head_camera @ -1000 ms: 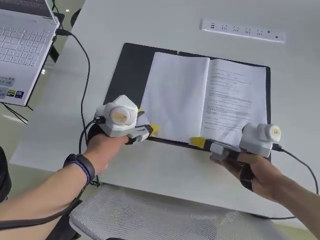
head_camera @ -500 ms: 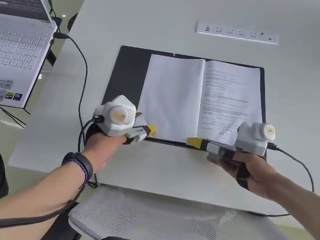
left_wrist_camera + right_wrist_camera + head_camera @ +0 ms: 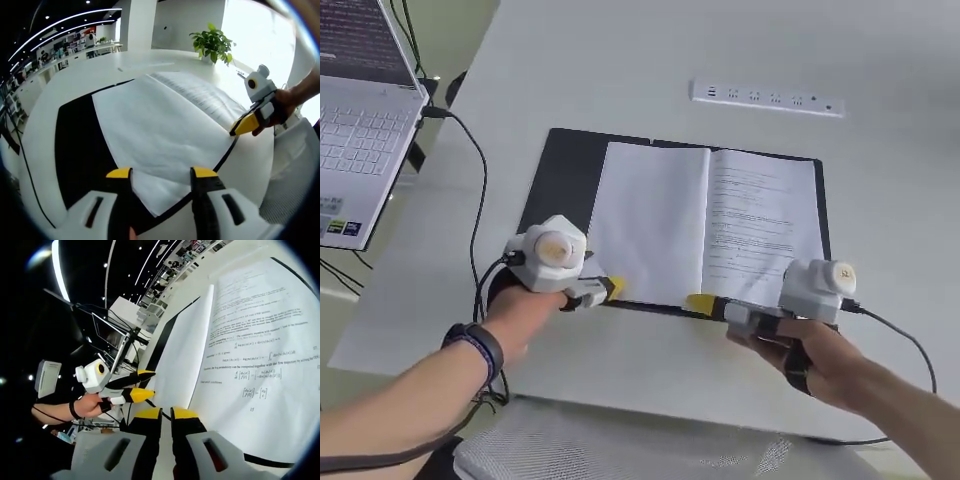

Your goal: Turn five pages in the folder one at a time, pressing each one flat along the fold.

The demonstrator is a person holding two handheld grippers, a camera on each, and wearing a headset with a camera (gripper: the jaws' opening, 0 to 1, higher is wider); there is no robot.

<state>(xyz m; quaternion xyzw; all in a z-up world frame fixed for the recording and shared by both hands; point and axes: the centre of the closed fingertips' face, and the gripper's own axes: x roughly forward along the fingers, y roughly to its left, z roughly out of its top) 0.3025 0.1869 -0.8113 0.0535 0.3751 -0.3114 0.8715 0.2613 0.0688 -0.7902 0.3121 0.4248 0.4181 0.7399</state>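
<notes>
The folder [image 3: 560,170] is laid open on the white counter [image 3: 620,60]. Its black cover is exposed to the left of a blank page [image 3: 645,220], and a printed page [image 3: 765,215] lies to the right of the fold. The left tool [image 3: 161,174] is held released, its yellow-tipped jaws set well apart at the near left corner of the blank page. That corner is seen between the jaws in the left gripper view, but nothing is gripped, and whether the paper is touched cannot be told. The right tool [image 3: 165,414] is held clenched, its jaws drawn almost together with nothing between them. It is pointed at the near end of the fold, at the folder's near edge. The two tools are seen near each other along that edge, tips turned toward one another. A power strip [image 3: 767,98] is set beyond the folder, apart from it. A laptop [image 3: 355,140] stands at the far left. A plant [image 3: 212,42] is seen far off in the left gripper view.
</notes>
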